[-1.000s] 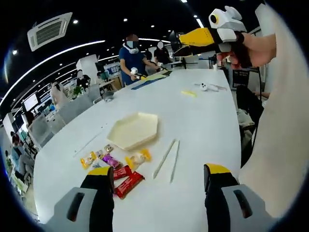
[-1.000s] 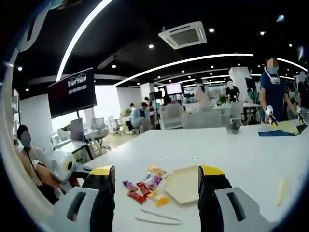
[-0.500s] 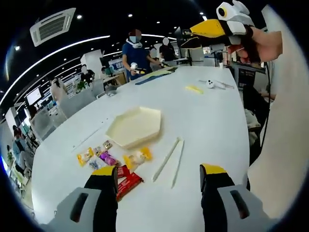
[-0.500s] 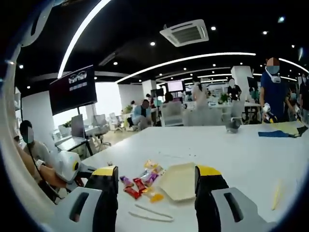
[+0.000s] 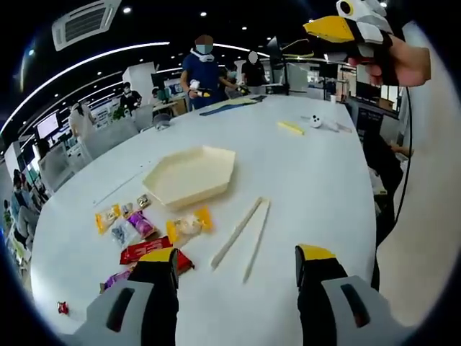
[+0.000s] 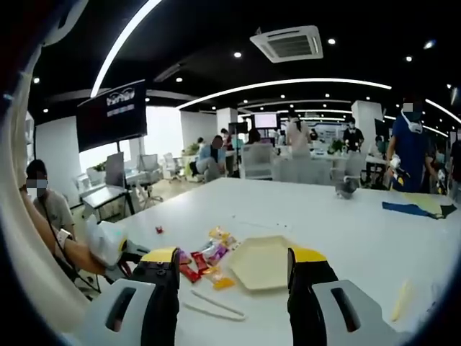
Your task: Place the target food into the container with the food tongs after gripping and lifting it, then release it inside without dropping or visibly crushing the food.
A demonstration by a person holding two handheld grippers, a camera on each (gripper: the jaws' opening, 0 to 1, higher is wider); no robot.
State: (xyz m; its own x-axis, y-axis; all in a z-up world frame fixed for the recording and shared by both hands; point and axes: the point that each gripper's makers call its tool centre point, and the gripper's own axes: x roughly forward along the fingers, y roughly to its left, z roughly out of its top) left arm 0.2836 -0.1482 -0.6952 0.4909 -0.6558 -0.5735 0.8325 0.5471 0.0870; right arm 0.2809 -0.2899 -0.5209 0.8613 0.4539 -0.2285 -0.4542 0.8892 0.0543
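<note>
Two grippers are held above a white table (image 5: 310, 180), each with jaws spread and nothing between them: the left gripper (image 5: 236, 263) and the right gripper (image 6: 232, 261). Tongs (image 5: 241, 231) are seen lying flat on the table, just beside a cream hexagonal tray (image 5: 189, 174) which is seen to hold nothing. Wrapped snacks (image 5: 141, 229) are scattered by the tray's near-left side, apart from the tongs. In the right gripper view, the snacks (image 6: 205, 259), tray (image 6: 259, 263) and tongs (image 6: 212, 306) are shown between the jaws.
</note>
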